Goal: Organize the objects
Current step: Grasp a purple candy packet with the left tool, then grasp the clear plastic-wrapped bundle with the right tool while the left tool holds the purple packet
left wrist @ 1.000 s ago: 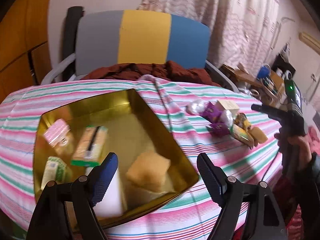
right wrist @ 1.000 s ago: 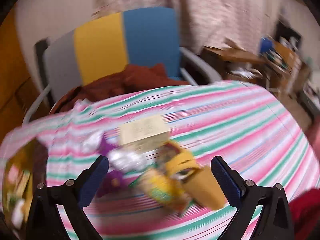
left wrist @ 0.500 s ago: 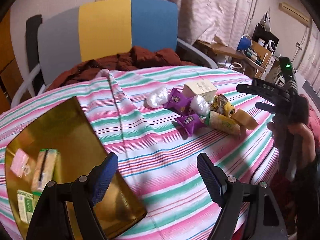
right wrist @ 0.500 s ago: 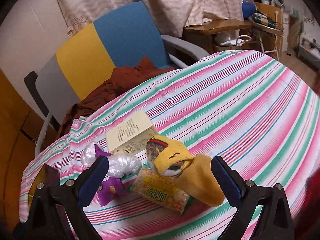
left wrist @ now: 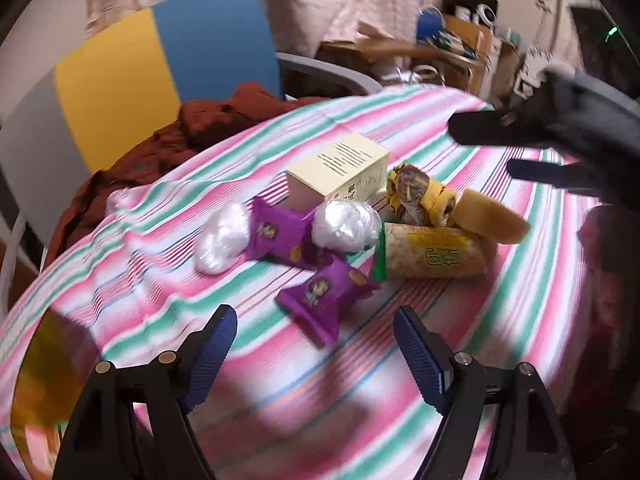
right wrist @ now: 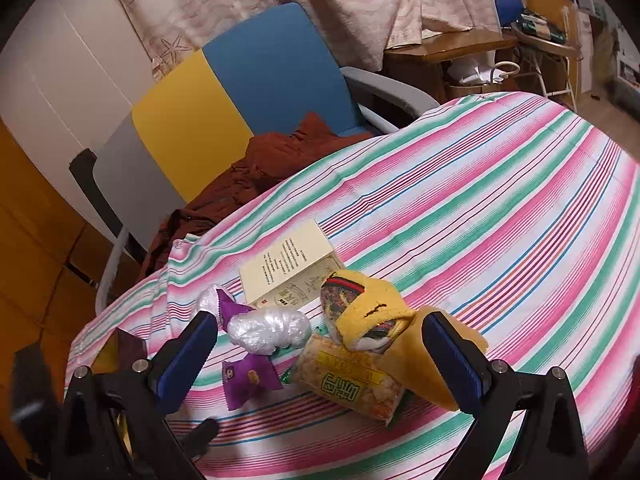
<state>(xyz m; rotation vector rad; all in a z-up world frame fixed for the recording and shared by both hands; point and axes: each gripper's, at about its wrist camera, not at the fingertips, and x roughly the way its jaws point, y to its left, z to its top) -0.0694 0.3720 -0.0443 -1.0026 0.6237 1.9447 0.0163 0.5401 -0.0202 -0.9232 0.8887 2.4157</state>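
Observation:
A pile of snacks lies on the striped tablecloth (left wrist: 160, 280): a cream box (left wrist: 338, 170), two purple packets (left wrist: 326, 294), two white wrapped balls (left wrist: 346, 224), a yellow-green snack bag (left wrist: 434, 256), a yellow wrapped roll (left wrist: 418, 194) and a tan cake (left wrist: 492, 220). My left gripper (left wrist: 316, 354) stands open just in front of the nearer purple packet, holding nothing. My right gripper (right wrist: 320, 360) is open above the snack bag (right wrist: 352, 384) and the yellow roll (right wrist: 368, 316). The gold tin (left wrist: 44, 380) shows at the lower left edge of the left wrist view.
A chair with grey, yellow and blue back (right wrist: 240, 92) and a rust-red cloth (right wrist: 256, 168) on its seat stands behind the table. A cluttered wooden desk (right wrist: 452, 48) is at the back right. The right half of the cloth (right wrist: 500, 208) is bare.
My left gripper has swung right from over the gold tin to the snack pile, still open. The right gripper has drawn closer over the pile, still open.

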